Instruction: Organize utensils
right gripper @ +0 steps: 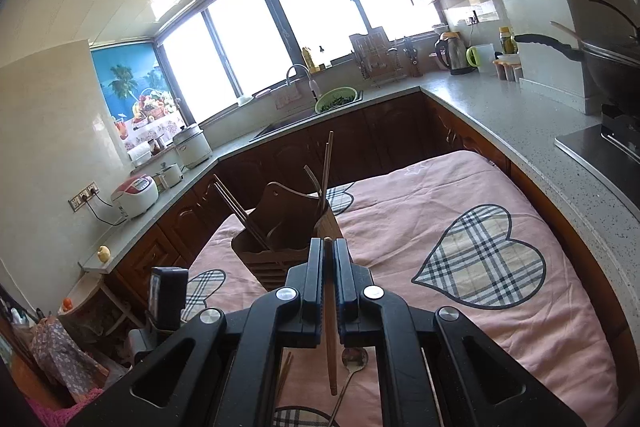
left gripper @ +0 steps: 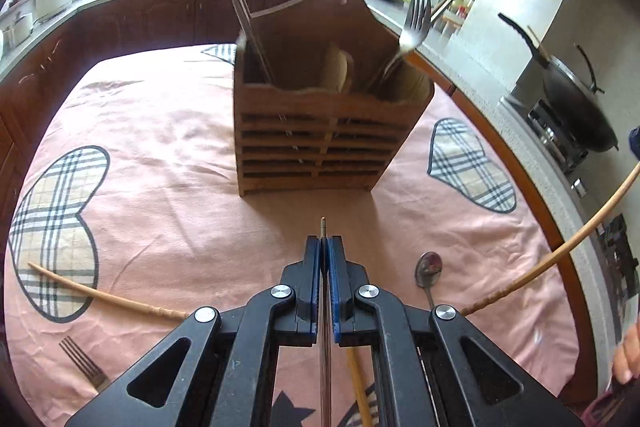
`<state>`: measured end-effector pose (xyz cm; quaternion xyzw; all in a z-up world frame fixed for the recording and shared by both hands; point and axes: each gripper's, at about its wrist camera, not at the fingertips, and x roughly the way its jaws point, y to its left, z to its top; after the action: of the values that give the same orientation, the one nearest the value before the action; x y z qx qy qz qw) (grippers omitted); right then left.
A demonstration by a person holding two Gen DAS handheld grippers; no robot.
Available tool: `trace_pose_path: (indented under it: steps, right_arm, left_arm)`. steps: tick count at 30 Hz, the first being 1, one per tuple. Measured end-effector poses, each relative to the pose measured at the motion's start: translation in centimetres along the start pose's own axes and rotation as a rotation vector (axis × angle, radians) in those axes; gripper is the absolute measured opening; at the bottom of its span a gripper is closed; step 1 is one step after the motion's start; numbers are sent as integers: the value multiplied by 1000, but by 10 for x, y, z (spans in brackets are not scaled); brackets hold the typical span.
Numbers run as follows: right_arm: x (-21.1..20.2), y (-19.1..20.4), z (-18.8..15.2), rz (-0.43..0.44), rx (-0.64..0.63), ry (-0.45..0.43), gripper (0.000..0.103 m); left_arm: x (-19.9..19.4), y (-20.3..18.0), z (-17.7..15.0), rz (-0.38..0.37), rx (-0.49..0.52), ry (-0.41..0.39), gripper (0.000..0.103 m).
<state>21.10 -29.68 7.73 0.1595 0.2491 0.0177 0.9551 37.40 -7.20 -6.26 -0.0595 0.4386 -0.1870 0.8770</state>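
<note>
Both tongs grip a chopstick each: the left tongs (left gripper: 324,241) clench a metal chopstick (left gripper: 322,223), the right tongs (right gripper: 328,243) a wooden chopstick (right gripper: 330,347), before the wooden holder (left gripper: 320,131) on the pink-clothed worktop (left gripper: 160,131). Tilting each stick tip-down over the chopstick compartment should seat it cleanly.

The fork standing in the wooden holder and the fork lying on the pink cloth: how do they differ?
The fork in the holder stands nearly upright, tines up, in the right compartment of the wooden holder. The fork on the cloth lies flat near the table's front left corner, not yet sorted, partly hidden by the left gripper. Both look like metal forks with four tines.
</note>
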Motion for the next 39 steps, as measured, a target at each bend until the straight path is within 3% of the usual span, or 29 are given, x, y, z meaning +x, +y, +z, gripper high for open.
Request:
trace_pose_path:
  steps: [6, 15, 29, 39]
  right_arm:
    - [-4, 16, 5, 18, -26, -21, 4]
    - [-6, 39, 12, 49, -63, -44, 4]
    - [3, 55, 25, 64, -87, -77, 4]
    - [17, 61, 49, 61, -97, -124, 4]
  left_arm:
    - [-69, 13, -8, -30, -29, -120, 3]
    - [-142, 32, -22, -48, -44, -226, 3]
    - [-179, 45, -10, -55, -67, -328, 2]
    - [-193, 47, 23, -48, -50, -424, 2]
